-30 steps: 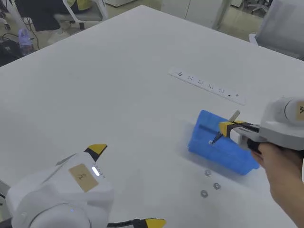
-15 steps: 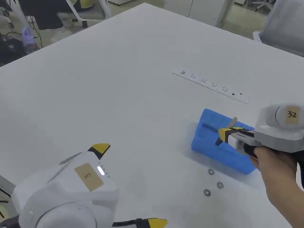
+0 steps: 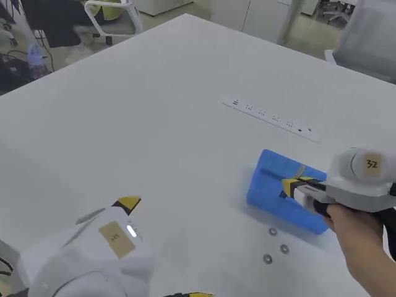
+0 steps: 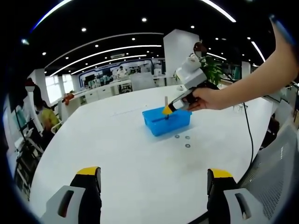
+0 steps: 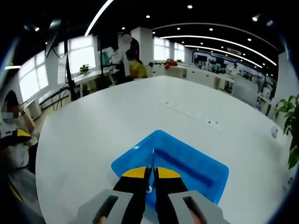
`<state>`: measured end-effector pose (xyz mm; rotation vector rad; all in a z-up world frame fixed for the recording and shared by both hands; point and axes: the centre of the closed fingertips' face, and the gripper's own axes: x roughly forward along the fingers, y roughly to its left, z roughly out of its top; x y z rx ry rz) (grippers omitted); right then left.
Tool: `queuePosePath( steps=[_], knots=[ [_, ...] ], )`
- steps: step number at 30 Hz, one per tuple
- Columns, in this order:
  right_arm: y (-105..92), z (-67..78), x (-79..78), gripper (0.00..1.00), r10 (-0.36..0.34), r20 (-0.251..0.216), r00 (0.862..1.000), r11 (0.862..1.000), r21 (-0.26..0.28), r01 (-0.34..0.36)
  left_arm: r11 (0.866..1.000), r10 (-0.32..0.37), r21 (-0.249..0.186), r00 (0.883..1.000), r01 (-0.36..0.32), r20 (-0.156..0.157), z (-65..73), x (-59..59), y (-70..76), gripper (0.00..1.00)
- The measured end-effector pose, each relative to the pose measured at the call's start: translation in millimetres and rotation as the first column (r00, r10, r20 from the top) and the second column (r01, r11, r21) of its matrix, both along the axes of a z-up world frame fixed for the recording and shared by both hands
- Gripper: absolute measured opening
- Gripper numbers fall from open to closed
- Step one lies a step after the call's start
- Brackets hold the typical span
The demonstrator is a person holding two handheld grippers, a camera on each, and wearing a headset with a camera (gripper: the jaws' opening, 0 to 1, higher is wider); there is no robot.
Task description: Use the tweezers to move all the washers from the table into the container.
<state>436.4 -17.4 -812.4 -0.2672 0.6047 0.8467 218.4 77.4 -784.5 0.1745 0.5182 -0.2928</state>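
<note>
In the head view, the right tool hangs over the blue container at the right of the frame, held by a hand. Three washers lie on the white tabletop just below the container. The left tool sits blurred in the lower left corner.

In the left gripper view, the left tool's jaws stand wide apart along the bottom edge with nothing between them. The container is at centre, the washers just to its lower right.

In the right gripper view, the jaws are pressed nearly together on the tweezers. Their thin tip points into the container at lower centre. Whether the tip carries a washer is too small to tell.
</note>
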Motion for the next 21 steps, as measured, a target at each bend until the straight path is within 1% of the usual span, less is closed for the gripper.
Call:
queuePosePath(
  steps=[3, 4, 5, 6, 9, 10, 12, 14, 16, 18, 21],
  knots=[
    [-0.9, 1.0, -0.4, 0.02, -0.013, -0.023, 1.0, 1.0, 0.009, 0.013, 1.0, -0.001, 0.005, 1.0, 0.001, -0.003, -0.9, -0.3, 0.2, 0.97],
    [-1.8, 2.7, -0.2, 0.02, -0.019, -0.018, 1.0, 1.0, 0.01, 0.02, 1.0, 0.0, 0.005, 1.0, 0.0, -0.002, -0.6, -0.2, 0.3, 0.96],
    [-2.1, 8.1, 0.0, 0.02, -0.023, -0.003, 1.0, 0.999, 0.025, 0.023, 1.0, 0.002, 0.006, 1.0, -0.002, -0.002, -0.6, -0.2, 0.8, 0.96],
    [-2.8, 11.0, -0.6, 0.02, -0.028, -0.007, 1.0, 0.999, 0.031, 0.028, 1.0, 0.003, 0.005, 1.0, -0.003, -0.002, -0.6, -0.2, 1.0, 0.96],
    [-4.0, 24.0, -4.4, 0.02, -0.029, 0.014, 0.999, 0.998, 0.055, 0.028, 1.0, 0.003, 0.01, 1.0, -0.003, -0.002, -0.8, -0.1, 1.3, 0.96],
    [-5.3, 29.0, -6.7, 0.02, -0.03, 0.018, 0.999, 0.998, 0.061, 0.029, 1.0, 0.003, 0.009, 1.0, -0.003, -0.002, -0.6, -0.1, 1.3, 0.96],
    [-6.2, 40.3, -10.8, 0.02, -0.032, 0.035, 0.999, 0.995, 0.092, 0.028, 1.0, 0.003, 0.009, 1.0, -0.003, 0.002, 0.2, 0.1, 1.3, 0.96],
    [-6.4, 50.6, -16.1, 0.02, -0.031, 0.04, 0.999, 0.992, 0.122, 0.026, 1.0, 0.001, 0.012, 1.0, -0.001, 0.003, 0.2, 0.0, 0.9, 0.96],
    [-7.2, 58.9, -21.8, 0.02, -0.031, 0.048, 0.998, 0.99, 0.141, 0.024, 1.0, 0.0, 0.012, 1.0, 0.0, 0.003, 0.2, -0.1, 0.8, 0.96],
    [-7.5, 65.4, -27.6, 0.02, -0.026, 0.058, 0.998, 0.988, 0.152, 0.017, 1.0, 0.001, 0.011, 1.0, -0.001, 0.005, 0.6, 0.1, 1.0, 0.95],
    [-6.6, 70.5, -34.6, 0.02, -0.014, 0.066, 0.998, 0.986, 0.165, 0.002, 1.0, 0.0, 0.01, 1.0, 0.0, 0.005, 0.7, -0.1, 0.9, 0.95]
  ],
)
